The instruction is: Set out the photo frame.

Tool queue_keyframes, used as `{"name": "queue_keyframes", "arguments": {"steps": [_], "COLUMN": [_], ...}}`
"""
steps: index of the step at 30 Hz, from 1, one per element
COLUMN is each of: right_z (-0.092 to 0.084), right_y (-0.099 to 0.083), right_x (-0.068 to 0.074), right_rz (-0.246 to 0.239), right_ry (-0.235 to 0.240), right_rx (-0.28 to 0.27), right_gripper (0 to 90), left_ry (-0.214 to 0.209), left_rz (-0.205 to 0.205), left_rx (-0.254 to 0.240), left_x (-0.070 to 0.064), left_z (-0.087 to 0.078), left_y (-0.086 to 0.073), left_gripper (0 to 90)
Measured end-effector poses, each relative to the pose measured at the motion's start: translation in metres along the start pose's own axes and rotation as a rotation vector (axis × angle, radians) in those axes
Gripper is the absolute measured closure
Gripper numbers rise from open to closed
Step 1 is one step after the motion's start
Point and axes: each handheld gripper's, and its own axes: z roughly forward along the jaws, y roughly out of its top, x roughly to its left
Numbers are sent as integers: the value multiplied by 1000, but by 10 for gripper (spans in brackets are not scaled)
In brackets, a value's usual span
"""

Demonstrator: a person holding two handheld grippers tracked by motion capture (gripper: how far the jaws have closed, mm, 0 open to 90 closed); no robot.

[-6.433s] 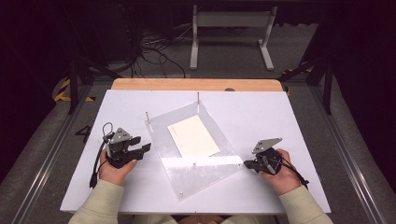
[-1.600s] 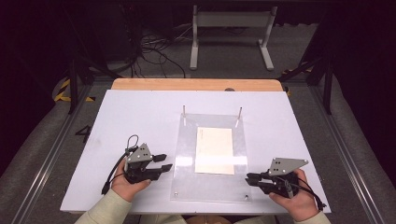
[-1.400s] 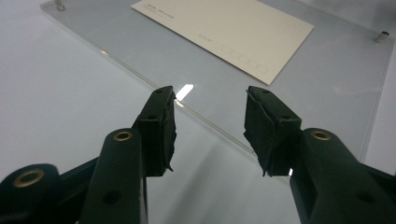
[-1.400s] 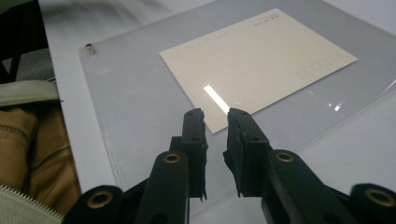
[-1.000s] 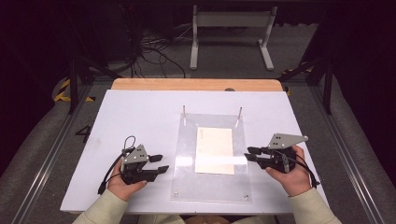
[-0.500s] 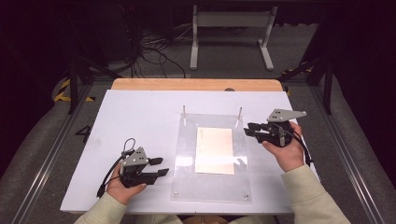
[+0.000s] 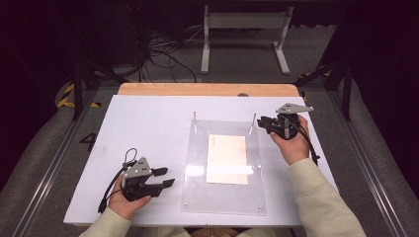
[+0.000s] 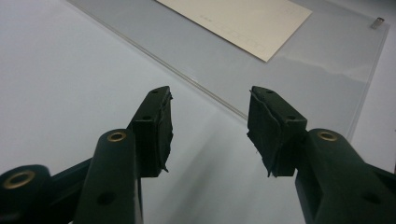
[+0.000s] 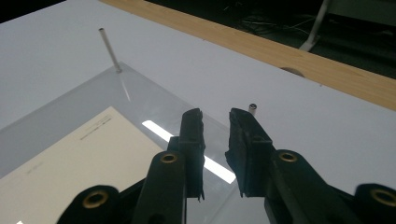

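Note:
A clear acrylic plate (image 7: 225, 197) lies square on the white table, with a cream card (image 7: 227, 159) at its middle. Two thin metal pins stand at its far corners, the left pin (image 7: 195, 118) and the right pin (image 7: 254, 120). My right gripper (image 7: 261, 122) hovers at the far right corner, pointing left at the right pin (image 9: 252, 108), which stands just past its tips. Its jaws have just been closing to a narrow gap (image 9: 215, 114) with nothing in it. My left gripper (image 7: 168, 177) rests open near the plate's left edge (image 8: 205, 88), holding nothing (image 8: 210, 100).
Small screws sit at the plate's near corners (image 7: 260, 209). A wooden strip (image 7: 207, 89) runs along the table's far edge. Beyond it the dark floor holds cables and a white stand (image 7: 244, 29). The white table (image 7: 123, 128) stretches bare to the left.
The right gripper has travelled along the plate's right side from its near part to the far right pin, and its jaws have narrowed. The left hand stayed put.

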Motion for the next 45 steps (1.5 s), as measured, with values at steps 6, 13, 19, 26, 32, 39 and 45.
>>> {"name": "queue_keyframes", "arguments": {"steps": [6, 13, 19, 26, 32, 39, 45], "right_z": [21, 39, 53, 57, 60, 66, 71], "right_y": [-3, 0, 0, -2, -6, -5, -6], "right_x": [-12, -14, -14, -15, -22, -28, -37], "right_rz": [17, -2, -48, -47, 13, 55, 107], "right_ry": [-54, -77, -108, -113, -80, -70, -38], "right_rx": [9, 24, 47, 37, 12, 19, 0], "right_gripper": [727, 713, 822, 848, 853, 857, 859], "left_ry": [-4, -7, -7, -9, -12, -7, -7], "left_rz": [1, 1, 1, 3, 3, 2, 5], "left_rx": [1, -1, -1, 1, -5, -14, -14], "left_x": [0, -1, -1, -2, -3, -3, -4], "left_z": [1, 0, 0, 1, 1, -2, -1], "left_y": [0, 1, 1, 1, 1, 1, 1], "left_gripper": [503, 503, 499, 495, 495, 495, 493]}}
